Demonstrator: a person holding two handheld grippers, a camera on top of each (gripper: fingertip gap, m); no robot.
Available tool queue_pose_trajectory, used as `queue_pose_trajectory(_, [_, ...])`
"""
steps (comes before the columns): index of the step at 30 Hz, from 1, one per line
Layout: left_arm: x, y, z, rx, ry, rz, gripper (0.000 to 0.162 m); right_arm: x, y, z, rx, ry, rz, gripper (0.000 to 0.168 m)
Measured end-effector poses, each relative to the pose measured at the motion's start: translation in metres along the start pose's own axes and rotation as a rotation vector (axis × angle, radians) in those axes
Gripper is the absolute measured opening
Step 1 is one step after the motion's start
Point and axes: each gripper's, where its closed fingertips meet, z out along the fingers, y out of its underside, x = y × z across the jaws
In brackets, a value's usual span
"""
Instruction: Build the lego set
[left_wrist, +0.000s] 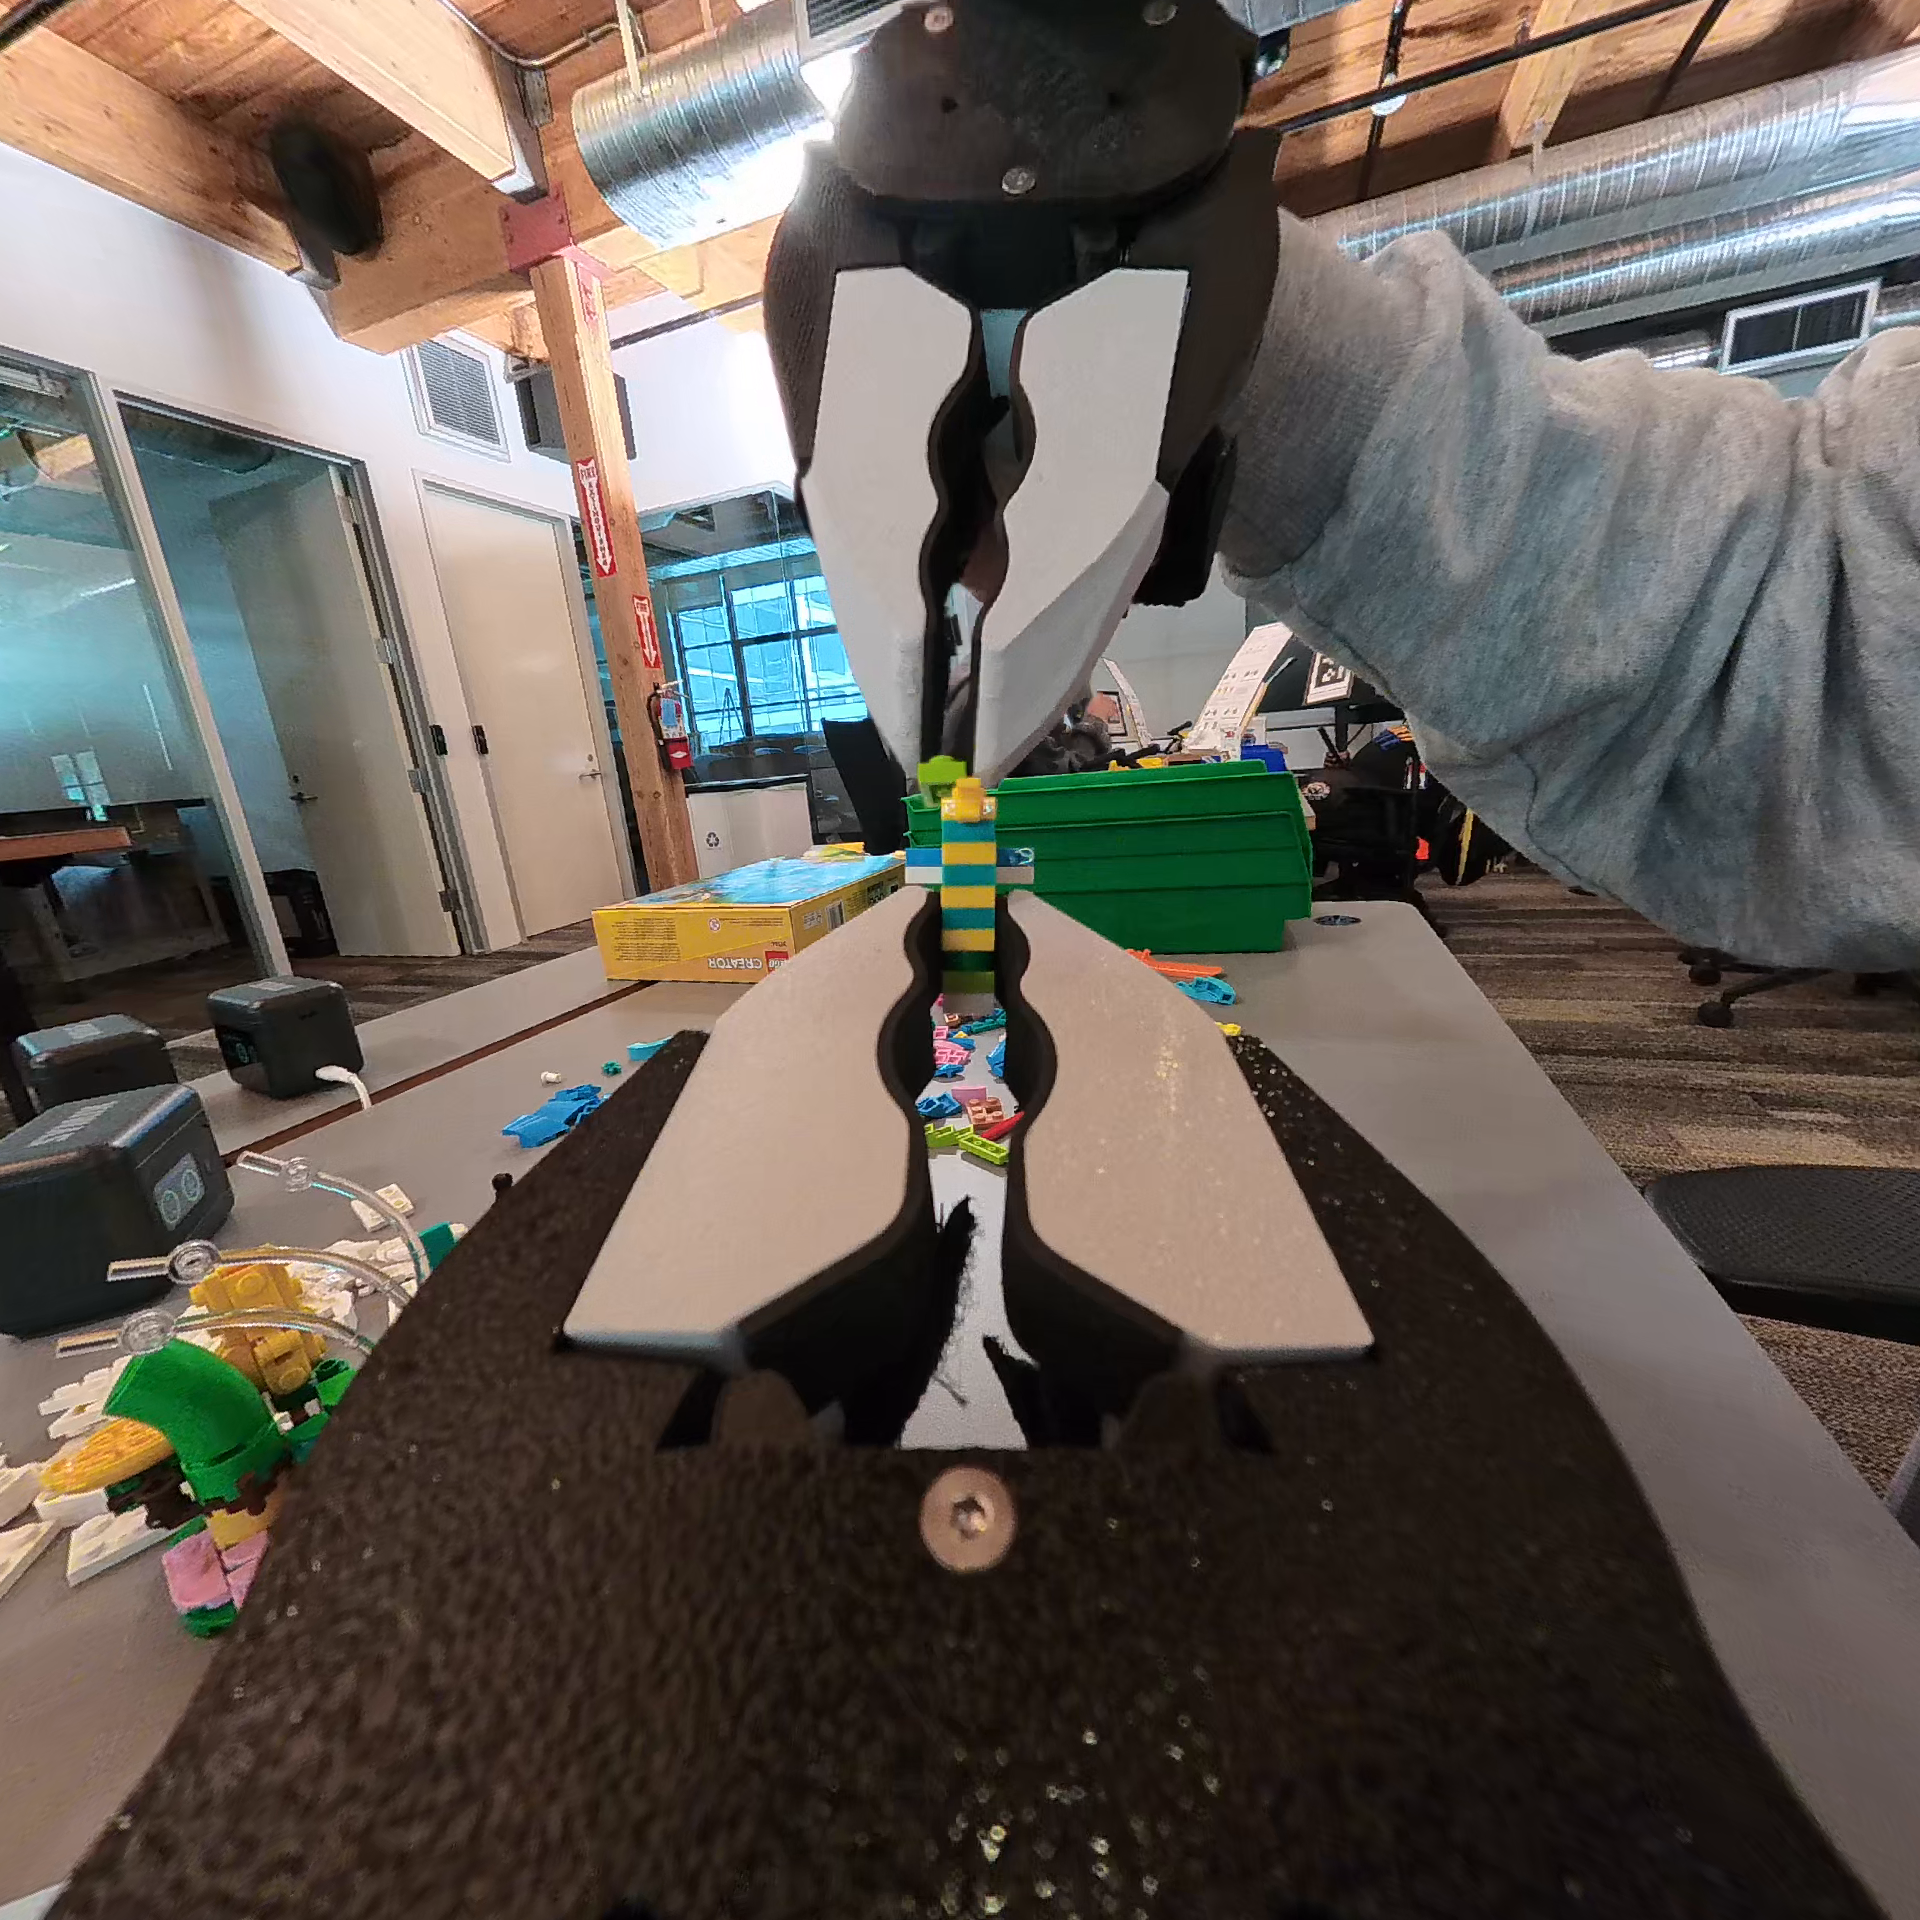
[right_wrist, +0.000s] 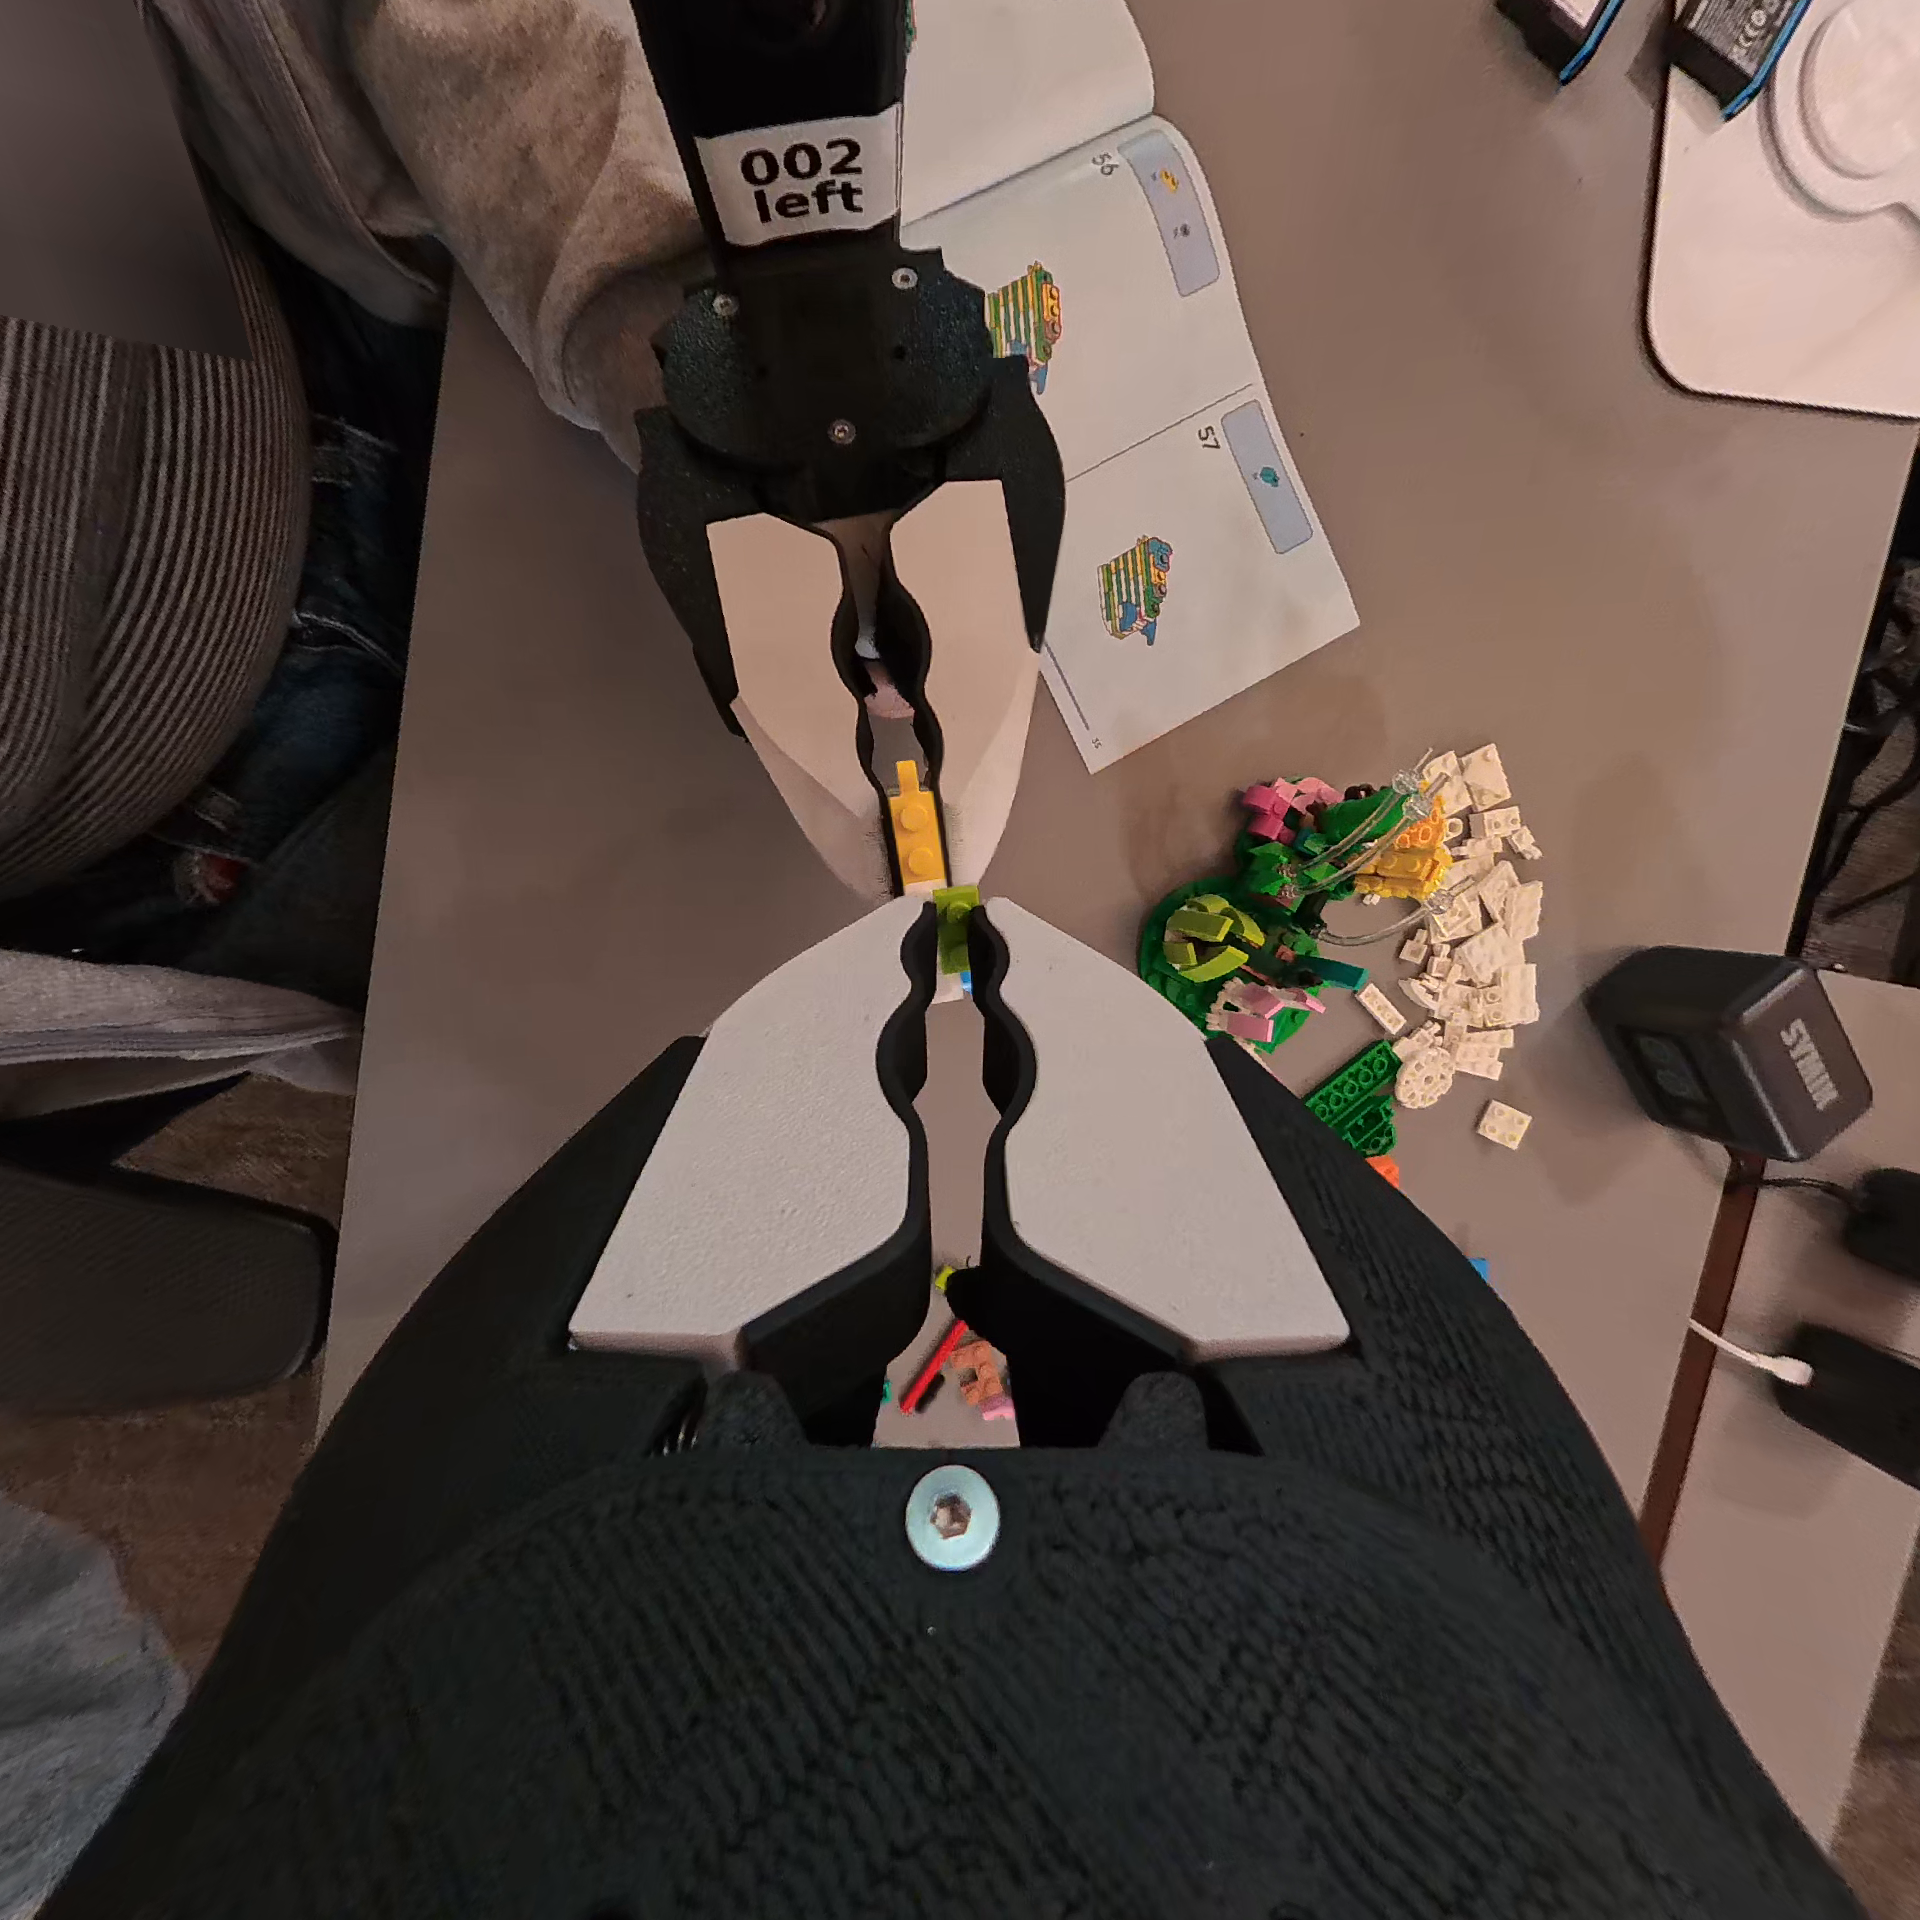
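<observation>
My left gripper (left_wrist: 966, 914) is shut on a small striped stack (left_wrist: 968, 894) of yellow, blue and green plates and holds it upright above the grey table (left_wrist: 1403, 1091). My right gripper (left_wrist: 951, 750) comes down from above, shut on a lime green piece (left_wrist: 940, 772) that sits at the stack's yellow top, touching or nearly so. In the right wrist view, my right gripper (right_wrist: 954, 912) pinches the lime piece (right_wrist: 954, 920) against the end of the yellow-topped stack (right_wrist: 914, 836), which the left gripper (right_wrist: 920, 873) holds.
A finished flower build (right_wrist: 1278, 925) and a pile of white pieces (right_wrist: 1475, 935) lie to one side. An open instruction booklet (right_wrist: 1164, 436), loose coloured pieces (left_wrist: 966, 1101), a yellow box (left_wrist: 748, 920), green bins (left_wrist: 1143, 862) and dark cube devices (left_wrist: 104, 1195) are on the table.
</observation>
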Motion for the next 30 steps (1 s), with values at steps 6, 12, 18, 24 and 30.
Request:
queue_pose_trajectory(6, [-0.0005,0.0002,0.0003,0.000,-0.003,-0.002,0.008,-0.0033,0.0005,-0.0005,-0.023,0.009,-0.018,0.005])
queue_pose_trajectory(12, [-0.0006,0.0001,0.0005,0.000,-0.003,-0.002,0.008,-0.0004,0.0044,-0.0022,-0.041,0.030,-0.016,0.005])
queue_pose_trajectory(18, [-0.0012,0.0002,0.0007,0.000,-0.004,-0.003,0.008,0.0001,0.0053,-0.0034,-0.045,0.034,-0.015,0.005])
queue_pose_trajectory(24, [-0.0013,-0.0001,0.0008,0.002,-0.005,-0.003,0.008,0.0003,0.0048,-0.0038,-0.047,0.035,-0.017,0.005])
queue_pose_trajectory(30, [-0.0017,-0.0004,0.0010,0.005,-0.007,-0.003,0.008,0.0016,0.0058,-0.0022,-0.054,0.027,-0.010,0.005])
